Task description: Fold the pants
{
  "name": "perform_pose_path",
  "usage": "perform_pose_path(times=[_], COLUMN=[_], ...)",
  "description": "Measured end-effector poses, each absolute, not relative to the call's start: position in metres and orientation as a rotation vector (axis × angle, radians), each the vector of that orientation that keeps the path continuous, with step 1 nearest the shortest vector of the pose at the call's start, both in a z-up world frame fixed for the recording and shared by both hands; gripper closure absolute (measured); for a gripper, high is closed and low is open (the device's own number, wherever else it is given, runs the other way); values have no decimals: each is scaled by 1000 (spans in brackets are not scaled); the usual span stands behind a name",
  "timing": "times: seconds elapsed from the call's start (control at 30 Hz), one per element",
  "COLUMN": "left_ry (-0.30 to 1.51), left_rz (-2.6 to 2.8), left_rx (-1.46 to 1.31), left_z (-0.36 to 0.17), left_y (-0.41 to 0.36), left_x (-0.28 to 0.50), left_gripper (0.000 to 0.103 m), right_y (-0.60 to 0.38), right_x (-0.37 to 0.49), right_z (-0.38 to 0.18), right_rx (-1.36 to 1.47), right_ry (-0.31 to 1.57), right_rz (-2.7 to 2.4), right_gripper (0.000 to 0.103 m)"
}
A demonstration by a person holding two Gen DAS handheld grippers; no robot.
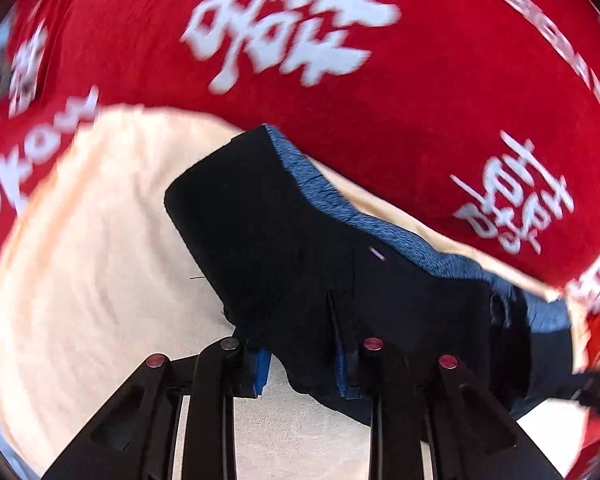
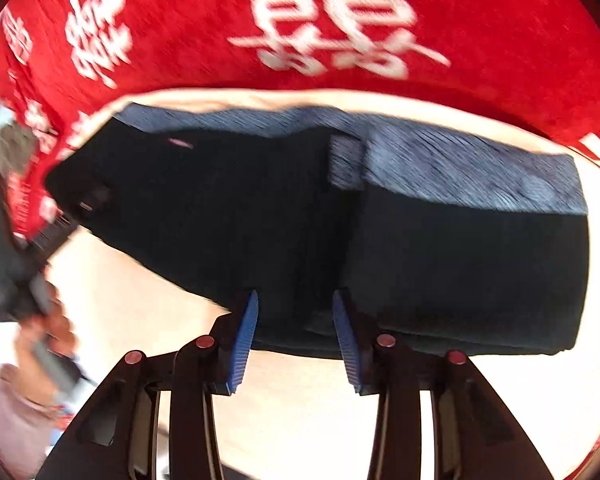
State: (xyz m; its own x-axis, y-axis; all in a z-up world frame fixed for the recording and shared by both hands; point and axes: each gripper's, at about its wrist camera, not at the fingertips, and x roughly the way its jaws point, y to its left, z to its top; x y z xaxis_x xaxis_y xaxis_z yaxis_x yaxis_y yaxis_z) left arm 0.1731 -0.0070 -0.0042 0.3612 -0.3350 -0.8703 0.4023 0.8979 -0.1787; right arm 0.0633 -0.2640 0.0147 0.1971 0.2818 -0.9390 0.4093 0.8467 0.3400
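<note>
The dark pants [image 1: 300, 240] lie folded on a cream sheet [image 1: 100, 260], with a blue-grey waistband lining [image 1: 380, 232] showing along the far edge. My left gripper [image 1: 302, 372] is shut on the pants' near edge, and dark cloth fills the gap between its blue pads. In the right wrist view the pants [image 2: 420, 260] spread wide. My right gripper [image 2: 296, 344] is closed on their thick near edge, with folded cloth between the pads [image 2: 244, 344]. At the pants' left corner the left gripper [image 2: 86, 204] shows blurred, held by a hand [image 2: 44, 336].
A red cloth with white characters [image 1: 420, 100] covers the surface beyond the cream sheet and also shows in the right wrist view [image 2: 180, 20]. Bare cream sheet [image 2: 300, 400] lies in front of the pants. A pink sleeve [image 2: 16, 420] is at the lower left.
</note>
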Motion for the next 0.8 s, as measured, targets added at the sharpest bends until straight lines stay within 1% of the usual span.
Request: perform_pose_path(times=[0.03,0.07,0.1,0.13,0.3,0.37,0.47,0.6,0.7,0.73,0.77,0.8], left_ry=[1075,1049,1031,1018,1016,1014,1003,987,975,977,980,996], left_rz=[-487,-501,-512,-519,-526,-525,-528,-533,-536,-535,-535,-536], left_rx=[115,163,196,224,238,239,248,259,273,272,271,267], left_z=[0,3,4,5,7,7,7,8,10,10,10,10], left_y=[-15,-22,-28,-32,-34,-34,-35,-37,-38,-39,-39,-40], left_x=[168,162,158,156,157,157,155,152,149,150,150,152], left_gripper=[77,77,77,77,77,77,77,77,77,77,77,77], right_y=[-263,-257,-252,-248,-203,-182,-153,-109,-91,-88,-88,-91], right_x=[74,89,108,125,216,248,285,321,325,324,322,318], right_z=[18,24,29,33,57,56,38,17,-2,-8,-12,-14], right_rx=[613,614,607,601,646,647,622,431,303,261,224,185], right_ry=[1401,1416,1437,1451,1484,1520,1639,1767,1842,1862,1870,1867], right_rz=[-52,-2,51,100,302,370,400,405,379,368,349,325], right_gripper=[57,46,30,25,23,21,20,20,20,21,44,78])
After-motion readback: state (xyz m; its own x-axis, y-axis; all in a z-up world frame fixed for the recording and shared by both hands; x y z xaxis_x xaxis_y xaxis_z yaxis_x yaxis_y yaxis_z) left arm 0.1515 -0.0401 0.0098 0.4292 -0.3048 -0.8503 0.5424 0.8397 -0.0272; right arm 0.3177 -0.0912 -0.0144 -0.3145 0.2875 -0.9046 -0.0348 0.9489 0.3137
